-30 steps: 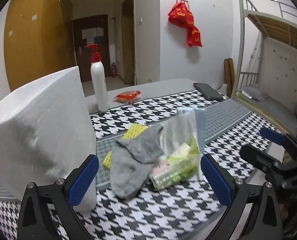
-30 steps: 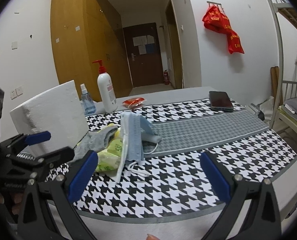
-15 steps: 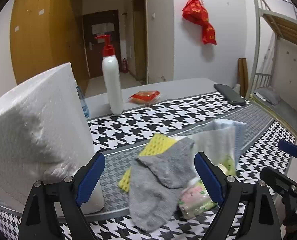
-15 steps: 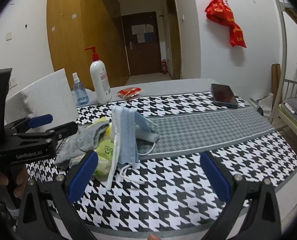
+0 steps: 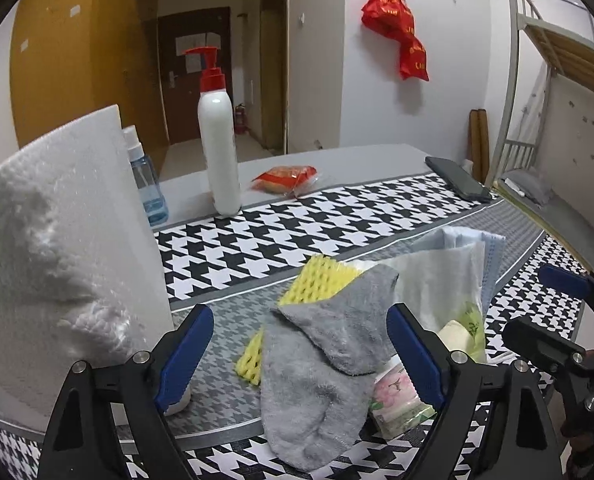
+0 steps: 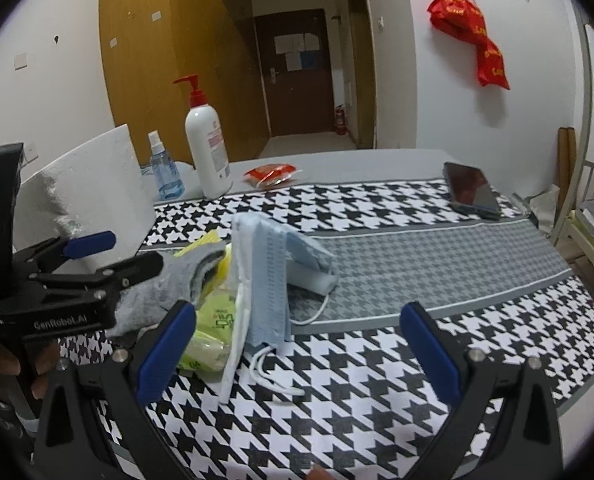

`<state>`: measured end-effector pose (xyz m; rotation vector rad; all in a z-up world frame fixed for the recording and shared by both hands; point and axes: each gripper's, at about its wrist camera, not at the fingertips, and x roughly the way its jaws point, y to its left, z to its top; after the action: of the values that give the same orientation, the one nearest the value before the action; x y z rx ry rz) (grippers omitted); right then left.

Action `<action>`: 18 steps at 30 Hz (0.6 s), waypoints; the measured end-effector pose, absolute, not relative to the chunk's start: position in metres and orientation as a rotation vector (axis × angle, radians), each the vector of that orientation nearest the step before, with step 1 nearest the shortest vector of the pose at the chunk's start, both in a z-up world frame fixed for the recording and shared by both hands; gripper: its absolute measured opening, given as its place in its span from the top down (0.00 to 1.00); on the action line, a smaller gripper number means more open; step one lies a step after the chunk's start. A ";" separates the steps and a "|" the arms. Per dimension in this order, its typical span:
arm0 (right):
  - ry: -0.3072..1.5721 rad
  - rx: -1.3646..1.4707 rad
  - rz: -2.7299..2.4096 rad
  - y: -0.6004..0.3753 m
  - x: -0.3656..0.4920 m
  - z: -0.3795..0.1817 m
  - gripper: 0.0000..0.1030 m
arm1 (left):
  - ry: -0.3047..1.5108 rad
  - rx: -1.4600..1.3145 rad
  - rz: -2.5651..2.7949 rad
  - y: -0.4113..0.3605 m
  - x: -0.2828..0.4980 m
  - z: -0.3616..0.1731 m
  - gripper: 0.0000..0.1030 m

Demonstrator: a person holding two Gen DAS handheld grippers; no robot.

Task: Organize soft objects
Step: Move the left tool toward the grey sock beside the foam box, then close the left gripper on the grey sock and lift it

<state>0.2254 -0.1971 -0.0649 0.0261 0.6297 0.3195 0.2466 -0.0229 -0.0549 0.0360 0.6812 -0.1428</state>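
A pile of soft things lies on the houndstooth cloth. A grey sock (image 5: 321,364) drapes over a yellow foam net (image 5: 317,280) and green tissue packs (image 5: 401,392). Blue face masks (image 6: 273,280) and a white cloth (image 6: 239,280) stand up beside them. My left gripper (image 5: 301,356) is open, its fingers on either side of the sock, close above it. It also shows in the right wrist view (image 6: 113,256). My right gripper (image 6: 297,352) is open and empty, just right of the pile near the front edge.
A large white foam block (image 5: 65,248) stands at the left. Behind are a white pump bottle (image 5: 219,152), a blue spray bottle (image 5: 147,184), a red snack packet (image 5: 289,178) and a black phone (image 6: 471,192). A bunk bed (image 5: 557,60) is right.
My left gripper has moved forward and left until its open fingers flank the grey sock. My right gripper has edged closer to the masks.
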 end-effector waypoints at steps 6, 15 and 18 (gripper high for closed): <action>0.650 0.002 0.341 -0.190 0.229 -0.068 0.00 | 0.749 0.027 -0.163 -0.023 0.254 -0.065 0.22; 0.672 -0.008 0.343 -0.188 0.239 -0.068 0.00 | 0.825 0.004 -0.213 -0.023 0.257 -0.074 0.36; 0.678 -0.014 0.353 -0.187 0.240 -0.067 0.00 | 0.844 0.007 -0.209 -0.022 0.259 -0.079 0.39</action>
<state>0.2405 -0.1866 -0.0673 -0.0136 0.6783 0.3533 0.2587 -0.0221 -0.0787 0.0073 0.8435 -0.2088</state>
